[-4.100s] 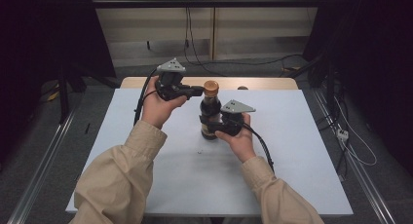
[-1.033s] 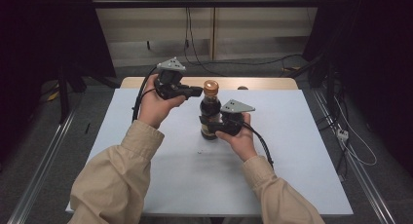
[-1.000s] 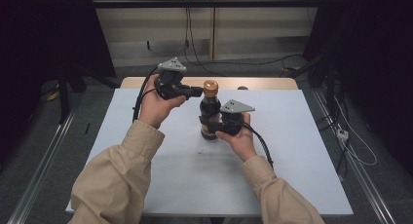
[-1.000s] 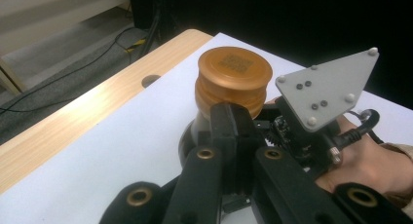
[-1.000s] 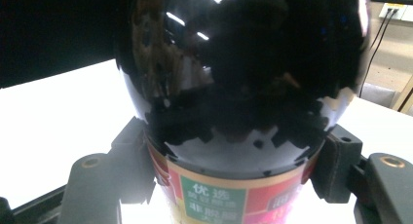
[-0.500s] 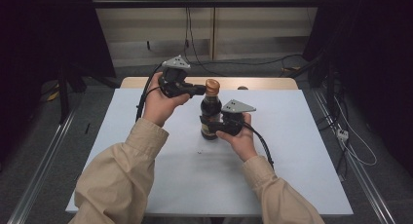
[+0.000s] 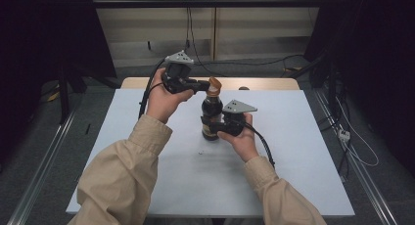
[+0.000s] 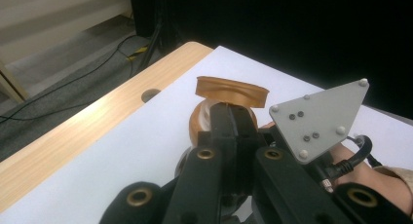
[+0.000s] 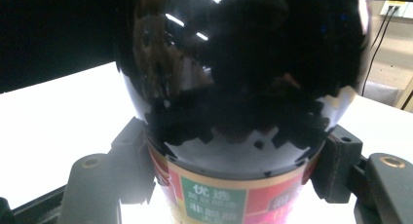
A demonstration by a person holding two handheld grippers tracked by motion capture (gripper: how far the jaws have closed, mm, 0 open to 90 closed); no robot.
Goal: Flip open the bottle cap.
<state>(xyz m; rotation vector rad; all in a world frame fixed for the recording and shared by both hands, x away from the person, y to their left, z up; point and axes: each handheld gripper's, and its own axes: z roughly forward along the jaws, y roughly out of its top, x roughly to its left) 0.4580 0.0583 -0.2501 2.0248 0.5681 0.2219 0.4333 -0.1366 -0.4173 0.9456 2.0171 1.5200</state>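
- The right gripper is clamped on the lower body of a dark bottle; in the right gripper view its two black jaws press against either side of the bottle, just above the coloured label.
- The right hand holds that gripper low over the table, and its grey plate sits just right of the bottle's shoulder.
- The left gripper is up at the bottle's top, its jaws drawn nearly together on the brown cap; in the left gripper view the jaws meet on the part just under the cap's flared lid, which is tilted up and open.
- The left hand holds that gripper higher and to the left of the bottle, with a black cable trailing down from it.
- The bottle stands upright on the white table, about at its middle from left to right and a little towards the far side.
- Beyond the white sheet, a wooden strip runs along the far edge, with a round hole in it.
- Both tan sleeves come in from the near edge.
- Loose cables lie on the floor to the right of the table.
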